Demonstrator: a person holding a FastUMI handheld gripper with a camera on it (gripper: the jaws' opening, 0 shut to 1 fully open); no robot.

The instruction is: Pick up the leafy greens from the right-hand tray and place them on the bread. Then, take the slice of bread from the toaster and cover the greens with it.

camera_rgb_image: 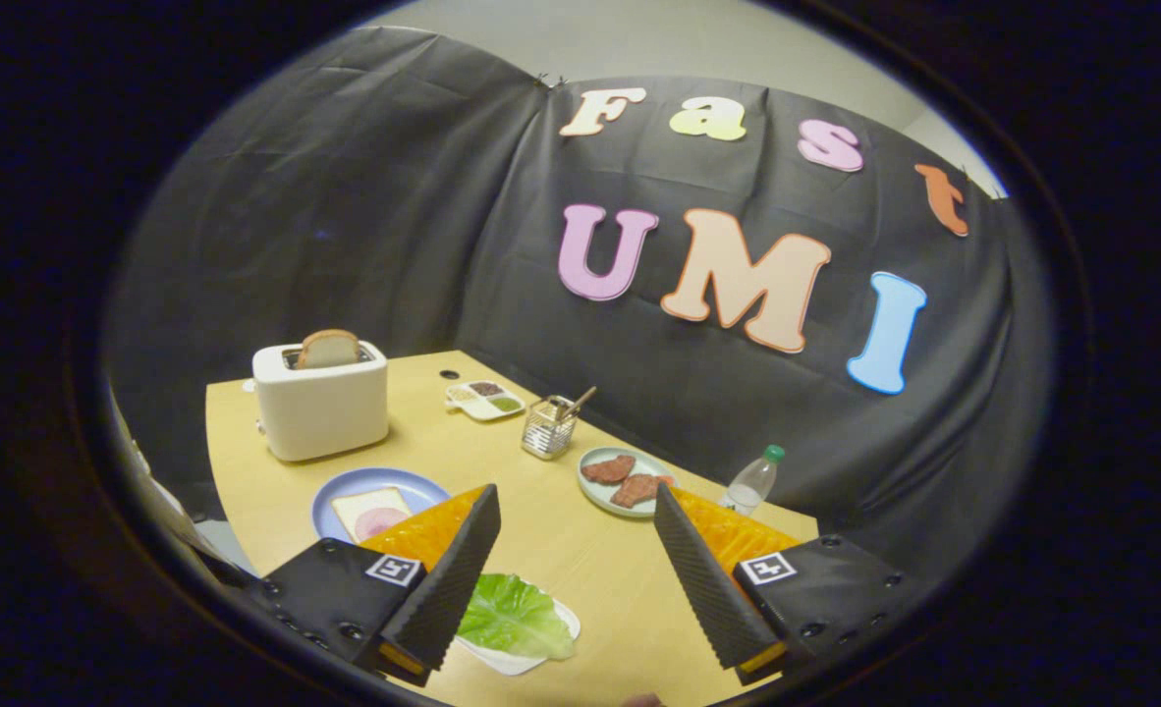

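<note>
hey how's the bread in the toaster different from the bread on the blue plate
The toaster bread stands upright in the toaster, only its rounded top showing; the plate bread lies flat on the blue plate. The toaster bread is bare, while the plate bread carries a pink round slice on top. The toaster bread sits far beyond the open tool; the plate bread lies just past its left finger. Both look like pale sandwich slices.

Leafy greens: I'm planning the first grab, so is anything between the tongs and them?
Nothing visible blocks them. The leafy greens lie on a white tray between the open tongs, close beside the left finger. The wire basket and meat plate stand well beyond.
</note>
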